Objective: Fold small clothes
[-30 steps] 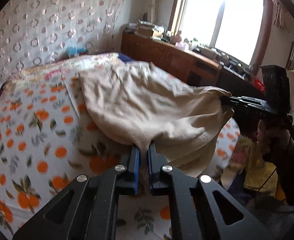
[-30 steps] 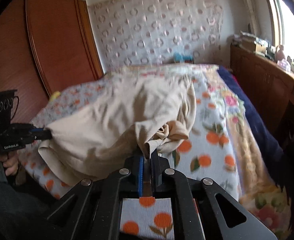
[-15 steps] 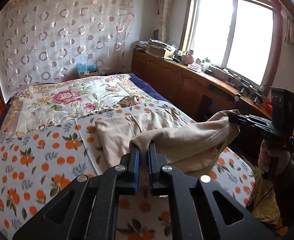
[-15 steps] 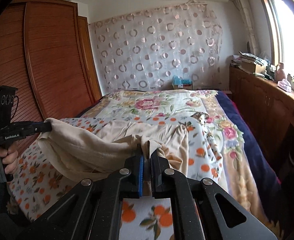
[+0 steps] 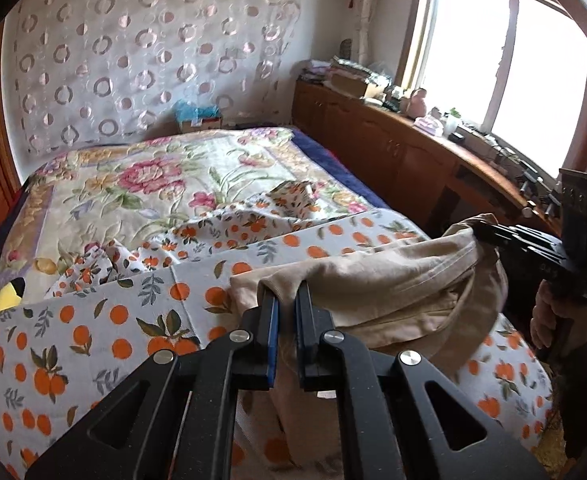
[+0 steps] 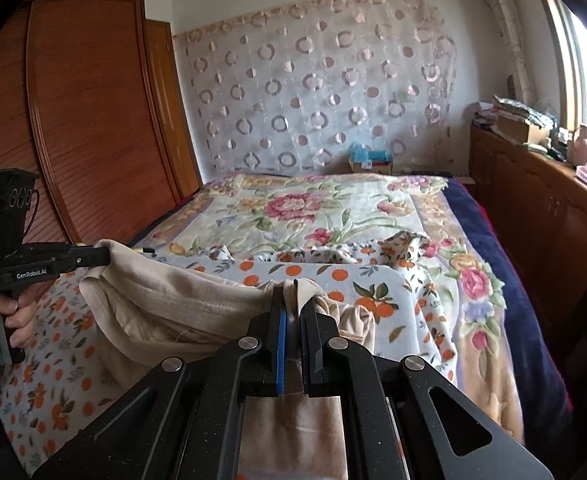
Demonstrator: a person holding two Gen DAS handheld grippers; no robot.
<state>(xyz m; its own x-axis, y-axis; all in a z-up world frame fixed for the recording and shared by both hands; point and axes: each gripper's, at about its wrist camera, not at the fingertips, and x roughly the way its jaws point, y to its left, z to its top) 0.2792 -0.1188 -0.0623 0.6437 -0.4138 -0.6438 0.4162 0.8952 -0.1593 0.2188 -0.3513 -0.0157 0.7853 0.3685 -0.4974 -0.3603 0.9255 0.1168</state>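
Two hand-held grippers hold one beige garment [image 5: 381,292] between them above the near end of the bed [image 6: 333,208]. In the left wrist view we see our left hand-held gripper [image 5: 286,300] clamped on a fold of the beige cloth, its blue-lined fingers [image 5: 271,320] nearly together with fabric pinched between them and more of it hanging below. Across from it, at the right edge of that view, the right hand-held gripper [image 5: 481,232] bites the other end of the garment, so the cloth sags in a loose pouch between the two grips. From the right wrist view we see the same thing mirrored: the right hand-held gripper [image 6: 291,300] is closed on a bunched beige edge, and the left hand-held gripper [image 6: 101,254] grips the far corner at the left, held in a hand [image 6: 1,314]. The garment hangs over an orange-print sheet [image 5: 93,320] that covers the near part of the bed, rumpled along its far edge. Beyond it lies a floral quilt [image 6: 305,208] with pink flowers. A wooden cabinet [image 5: 393,148] runs along the window side, cluttered on top, and a wooden wardrobe [image 6: 93,120] stands on the other side. A circle-patterned curtain [image 6: 313,92] hangs behind the head of the bed.
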